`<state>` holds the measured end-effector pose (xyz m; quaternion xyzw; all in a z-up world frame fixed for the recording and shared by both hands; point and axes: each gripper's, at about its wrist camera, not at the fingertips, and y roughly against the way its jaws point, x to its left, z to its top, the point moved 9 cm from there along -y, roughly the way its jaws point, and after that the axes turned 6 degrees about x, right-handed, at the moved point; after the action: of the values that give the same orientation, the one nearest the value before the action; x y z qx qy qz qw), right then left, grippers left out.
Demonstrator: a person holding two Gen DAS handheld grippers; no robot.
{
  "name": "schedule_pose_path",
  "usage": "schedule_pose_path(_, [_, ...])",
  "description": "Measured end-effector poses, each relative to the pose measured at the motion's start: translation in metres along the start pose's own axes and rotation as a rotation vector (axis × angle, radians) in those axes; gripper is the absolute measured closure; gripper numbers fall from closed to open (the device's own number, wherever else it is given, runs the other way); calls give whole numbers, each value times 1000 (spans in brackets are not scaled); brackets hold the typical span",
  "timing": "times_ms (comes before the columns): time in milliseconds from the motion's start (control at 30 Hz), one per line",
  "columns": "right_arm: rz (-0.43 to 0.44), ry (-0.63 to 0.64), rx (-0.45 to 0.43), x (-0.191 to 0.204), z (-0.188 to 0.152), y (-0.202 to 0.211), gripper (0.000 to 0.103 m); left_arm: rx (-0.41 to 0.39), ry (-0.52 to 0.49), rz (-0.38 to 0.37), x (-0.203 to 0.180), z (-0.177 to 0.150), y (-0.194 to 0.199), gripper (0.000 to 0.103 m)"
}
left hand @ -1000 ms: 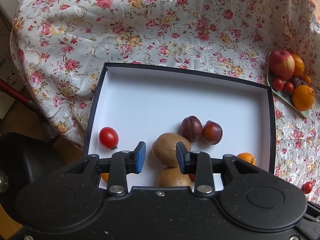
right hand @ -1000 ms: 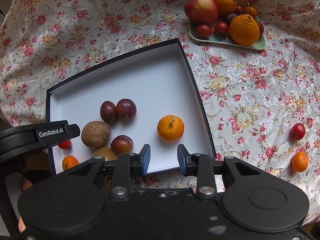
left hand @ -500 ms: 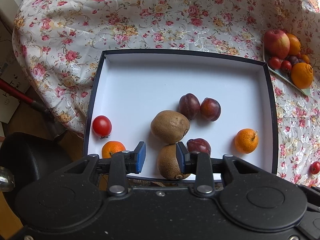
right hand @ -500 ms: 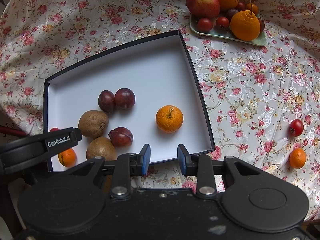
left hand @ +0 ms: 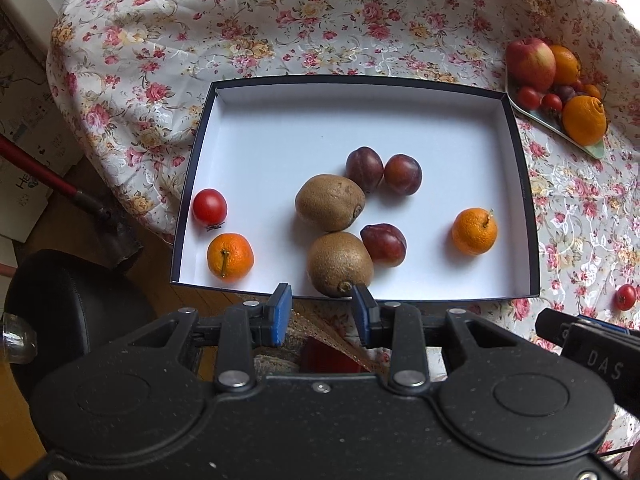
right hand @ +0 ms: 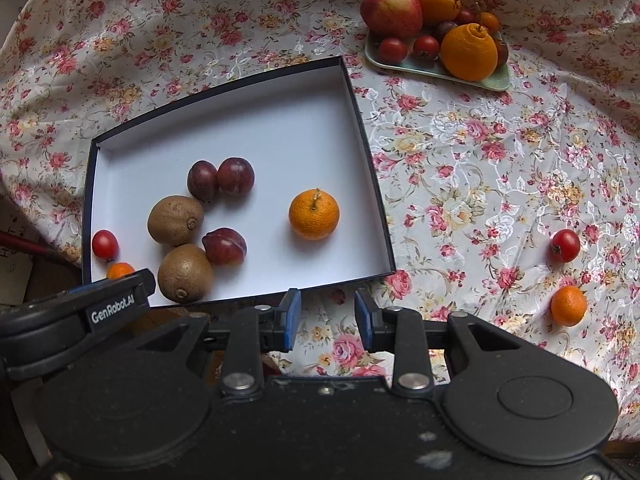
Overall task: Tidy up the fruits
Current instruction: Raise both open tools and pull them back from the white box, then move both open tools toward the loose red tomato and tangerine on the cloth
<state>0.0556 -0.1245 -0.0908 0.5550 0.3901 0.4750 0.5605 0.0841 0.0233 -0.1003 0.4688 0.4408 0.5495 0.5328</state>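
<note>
The left gripper (left hand: pixel 320 312) points down at the near edge of the box (left hand: pixel 520 184); its blue pads stand a little apart and nothing is between them. Just beyond its right pad lies the nearer kiwi (left hand: pixel 340 264), inside the box and close to the near wall, not touched by the pads. A dark plum (left hand: pixel 384 244) touches this kiwi on its right side, and the second kiwi (left hand: pixel 330 202) lies just behind it. Two more plums (left hand: pixel 364 168) sit side by side behind the second kiwi. To the left, near the left wall, are a small orange (left hand: pixel 230 256) and behind it a red tomato (left hand: pixel 210 206). Another small orange with a stem (left hand: pixel 474 230) lies alone toward the right wall.

The right gripper (right hand: pixel 326 316) hangs over the flowered tablecloth (right hand: pixel 460 168), just in front of the near right corner of the box. Its pads are also partly open and hold nothing. Well to its right, on the cloth, lie a loose tomato (right hand: pixel 565 245) and a loose small orange (right hand: pixel 568 306), near each other. Far behind, a pale green plate (right hand: pixel 496 80) carries an apple (right hand: pixel 391 10), big oranges and some small fruits.
</note>
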Motion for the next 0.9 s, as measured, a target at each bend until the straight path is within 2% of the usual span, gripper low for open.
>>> schedule_pose_path(633, [-59, -123, 0, -90, -36, 20, 70, -88, -159, -24, -49, -47, 24, 60])
schedule_pose_path(900, [-60, -206, 26, -133, -51, 20, 70, -102, -181, -89, -75, -56, 30, 60])
